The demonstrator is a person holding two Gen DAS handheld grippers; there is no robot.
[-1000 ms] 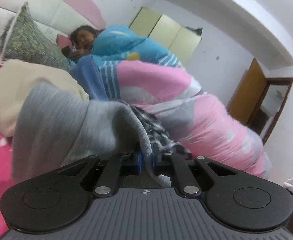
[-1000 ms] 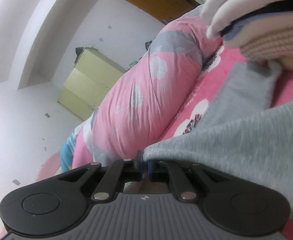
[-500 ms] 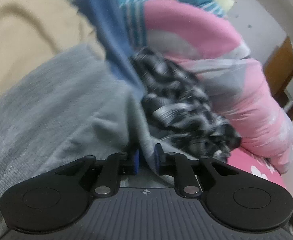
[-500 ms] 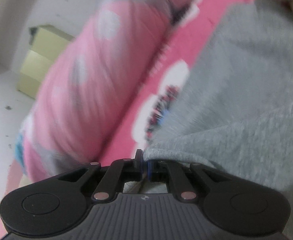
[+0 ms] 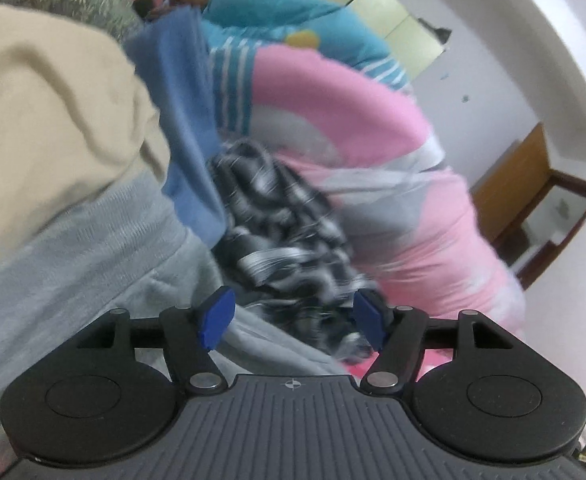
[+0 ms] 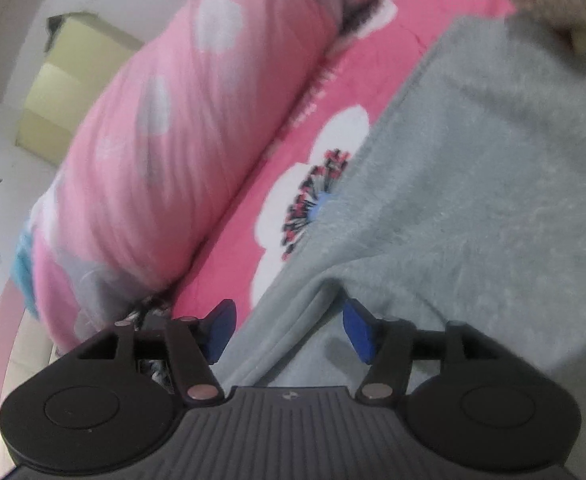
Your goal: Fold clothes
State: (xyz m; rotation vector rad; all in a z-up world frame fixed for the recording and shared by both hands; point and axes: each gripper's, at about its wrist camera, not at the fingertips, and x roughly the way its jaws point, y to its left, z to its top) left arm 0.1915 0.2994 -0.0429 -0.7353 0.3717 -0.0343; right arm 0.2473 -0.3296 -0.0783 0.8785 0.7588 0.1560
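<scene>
Both my grippers, clenched on the grey garment [image 6: 473,184] a second ago, were opening, its hem lying loose between each pair of pads. My left gripper [image 5: 293,320] alone showed the checked cloth [image 5: 285,232] crowding its right edge; my right gripper [image 6: 285,330] showed bare pink sheet [image 6: 253,240] leftward.

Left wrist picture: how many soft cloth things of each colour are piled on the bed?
Grey: 1, grey garment
Beige: 1, beige cloth
Blue: 1, blue cloth
Black and white: 1, checked cloth
Pink patterned: 1, rolled quilt
Total: 5

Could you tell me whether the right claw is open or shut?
Open, and opening: the right claw has both pads clear of the grey garment lying between them.
</scene>
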